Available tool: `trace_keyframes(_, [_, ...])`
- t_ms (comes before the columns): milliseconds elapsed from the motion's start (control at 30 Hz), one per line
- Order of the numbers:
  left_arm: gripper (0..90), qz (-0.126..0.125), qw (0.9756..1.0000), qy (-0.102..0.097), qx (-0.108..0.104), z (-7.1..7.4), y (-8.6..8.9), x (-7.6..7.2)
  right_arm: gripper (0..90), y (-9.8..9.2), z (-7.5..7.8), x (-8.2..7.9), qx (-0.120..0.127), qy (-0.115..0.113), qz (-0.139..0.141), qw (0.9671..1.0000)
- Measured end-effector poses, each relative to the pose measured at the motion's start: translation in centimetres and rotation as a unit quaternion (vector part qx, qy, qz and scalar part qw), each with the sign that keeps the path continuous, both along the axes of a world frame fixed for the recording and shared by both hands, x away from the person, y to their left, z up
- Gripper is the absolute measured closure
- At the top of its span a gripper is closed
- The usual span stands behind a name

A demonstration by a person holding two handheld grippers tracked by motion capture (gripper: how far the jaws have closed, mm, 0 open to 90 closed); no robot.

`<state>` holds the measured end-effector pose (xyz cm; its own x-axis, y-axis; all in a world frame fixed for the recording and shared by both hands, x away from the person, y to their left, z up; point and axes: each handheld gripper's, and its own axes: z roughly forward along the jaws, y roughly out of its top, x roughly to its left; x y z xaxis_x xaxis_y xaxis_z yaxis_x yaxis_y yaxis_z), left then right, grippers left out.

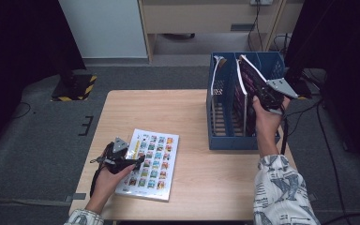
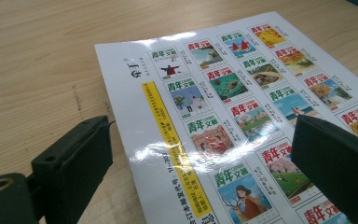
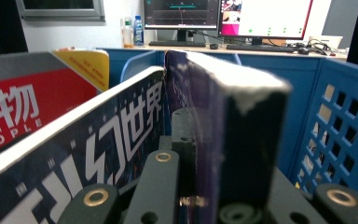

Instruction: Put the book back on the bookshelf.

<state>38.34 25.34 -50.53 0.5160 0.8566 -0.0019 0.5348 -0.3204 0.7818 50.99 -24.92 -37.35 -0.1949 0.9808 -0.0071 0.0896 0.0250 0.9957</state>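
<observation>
The right gripper (image 1: 266, 99) is closed tight on a dark purple magazine (image 1: 250, 80). In the right gripper view the magazine (image 3: 214, 121) sits squeezed between the jaws, with its top edge up. It is tilted and only partly down in the blue rack (image 1: 225, 136), next to another magazine (image 3: 74, 149) that stands there already. So the job in hand looks like putting magazines away in the rack, and this one seems to be about halfway in. Next, the magazine needs to go straight down into its slot, and the jaws let go only once it stands by itself.

The right hand (image 1: 265, 119) reaches up and forward over the rack's near wall, with the wrist bent.

The left gripper (image 1: 122, 158) is wide open and holds nothing. Its jaws sit on each side of the near corner of the white magazine (image 2: 242, 112), which lies flat on the table (image 1: 192, 108). The left hand (image 1: 108, 176) rests low by the table's near edge.
</observation>
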Motion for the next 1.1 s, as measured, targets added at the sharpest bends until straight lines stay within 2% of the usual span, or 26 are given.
trace_keyframes(267, [5.2, -0.002, 1.0000, 0.000, 0.001, 0.0, 0.0, 0.0, 83.7, 0.2, -1.2, 0.2, -0.002, 0.008, -0.001, 1.0000])
trace_keyframes(700, [5.3, -0.002, 1.0000, 0.000, 0.002, 0.0, 0.0, 0.1, 83.7, 0.2, -1.5, 0.5, 0.007, 0.001, -0.003, 1.0000])
trace_keyframes(867, [5.3, -0.003, 1.0000, 0.000, 0.002, 0.0, 0.0, 0.1, 83.7, 0.2, -1.4, 0.7, 0.012, -0.003, -0.014, 0.9998])
trace_keyframes(1100, [5.3, -0.003, 1.0000, 0.001, 0.004, -0.1, -0.1, 0.1, 83.4, 0.6, -1.8, 0.7, 0.000, -0.005, -0.005, 1.0000])
